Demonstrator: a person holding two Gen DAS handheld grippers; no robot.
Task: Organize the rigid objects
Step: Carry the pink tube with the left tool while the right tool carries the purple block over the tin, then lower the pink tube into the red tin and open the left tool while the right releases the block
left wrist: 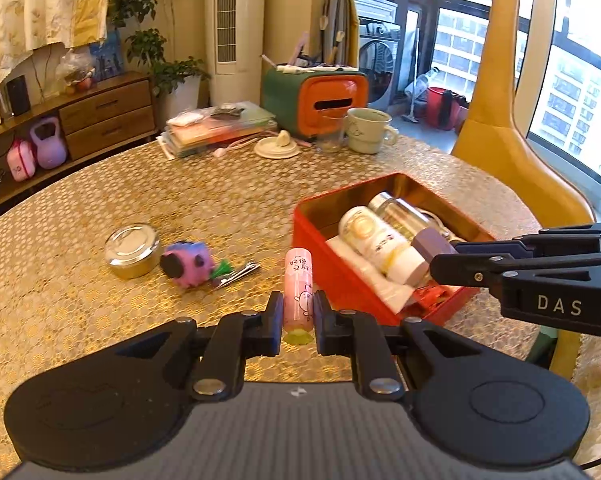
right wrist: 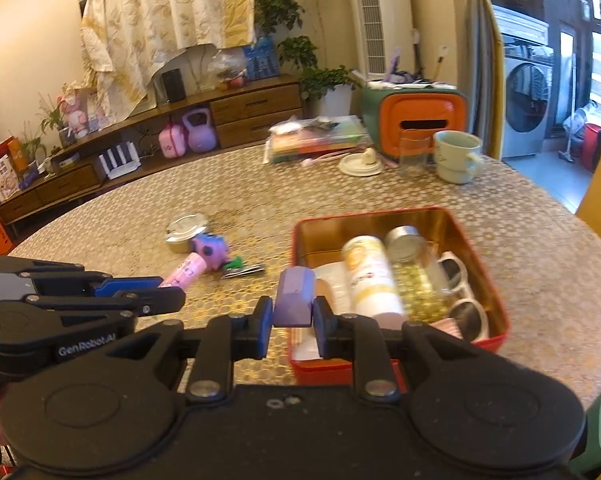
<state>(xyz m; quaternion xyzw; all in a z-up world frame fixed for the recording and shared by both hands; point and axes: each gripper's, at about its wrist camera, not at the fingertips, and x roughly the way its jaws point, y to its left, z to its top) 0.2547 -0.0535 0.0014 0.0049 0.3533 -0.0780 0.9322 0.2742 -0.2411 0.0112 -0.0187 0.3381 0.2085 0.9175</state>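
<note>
My left gripper (left wrist: 297,322) is shut on a pink tube with printed characters (left wrist: 297,288), held above the table just left of the red tin box (left wrist: 320,236). My right gripper (right wrist: 292,314) is shut on a purple block (right wrist: 294,296) at the box's near left corner (right wrist: 300,364); it also shows in the left wrist view (left wrist: 430,245). The box holds a white bottle (right wrist: 368,276), a jar of yellow capsules (right wrist: 414,276) and white sunglasses (right wrist: 460,292). On the table lie a round tin (left wrist: 132,250), a purple toy (left wrist: 188,264) and a green-handled clipper (left wrist: 236,272).
At the table's far side stand a stack of books (left wrist: 216,126), a white saucer (left wrist: 276,146), a glass (left wrist: 330,132), a pale mug (left wrist: 370,130) and a green-orange appliance (left wrist: 316,96). A yellow chair (left wrist: 500,120) stands at the right.
</note>
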